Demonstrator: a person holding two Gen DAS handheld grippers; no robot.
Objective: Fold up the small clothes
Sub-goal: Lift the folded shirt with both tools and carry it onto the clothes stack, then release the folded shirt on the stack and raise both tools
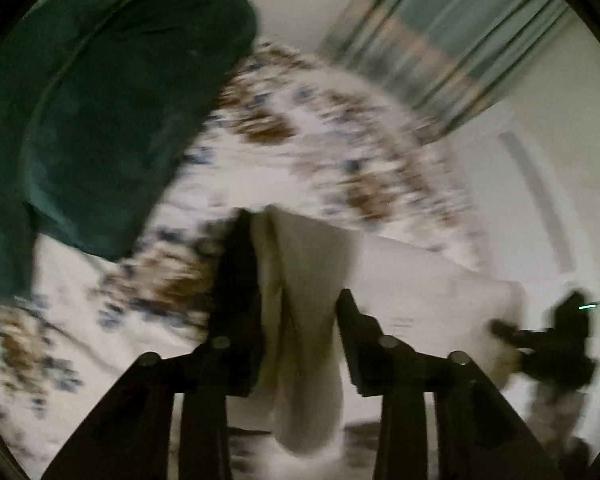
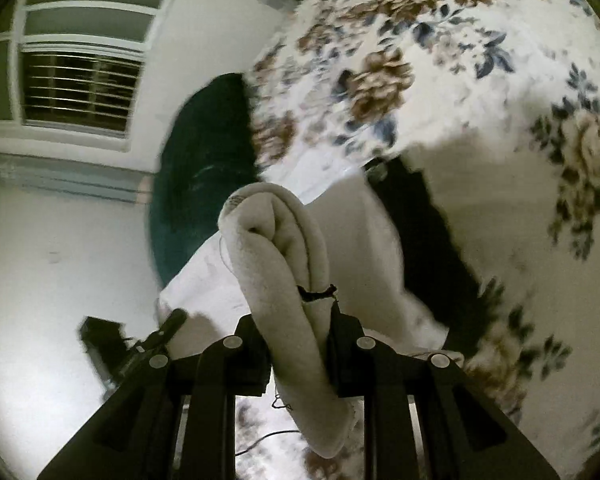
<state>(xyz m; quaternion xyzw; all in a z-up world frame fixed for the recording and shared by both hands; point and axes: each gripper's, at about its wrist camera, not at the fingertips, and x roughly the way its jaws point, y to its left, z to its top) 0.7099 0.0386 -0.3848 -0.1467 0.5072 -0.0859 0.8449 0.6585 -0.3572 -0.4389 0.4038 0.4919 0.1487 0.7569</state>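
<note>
1. Left gripper (image 1: 300, 280): you have it clenched on a bunched edge of the cream garment (image 1: 308, 320); cloth fills the gap btw the fingers and hangs down past them. Frame is motion-blurred, so exact bite depth can't be told.
2. Right gripper (image 2: 300, 320): clamped on another rolled-up edge of the same cream garment (image 2: 284, 264); a frayed dark thread shows at the pinch.
3. Garment location: lifted off the bed, stretched btw your two grippers. Right unit shows at the far right of the left view (image 1: 556, 344), cloth running to it. Judgement: two-point hold keeps the piece spread so a fold line can form when it's laid down.
4. Floral bedsheet (image 2: 440, 60): white w/ brown and blue flowers, the work surface under the cloth.
5. Dark green garment (image 1: 100, 100): lies on the sheet, apart from the cream piece. Prob. waiting its turn or already set aside; can't tell which.
6. Background: window w/ blinds (image 2: 80, 84), striped curtain (image 1: 440, 32).
7. Risk, as judgement: bunched grips hide the true corners; lay-down may come out crooked.
</note>
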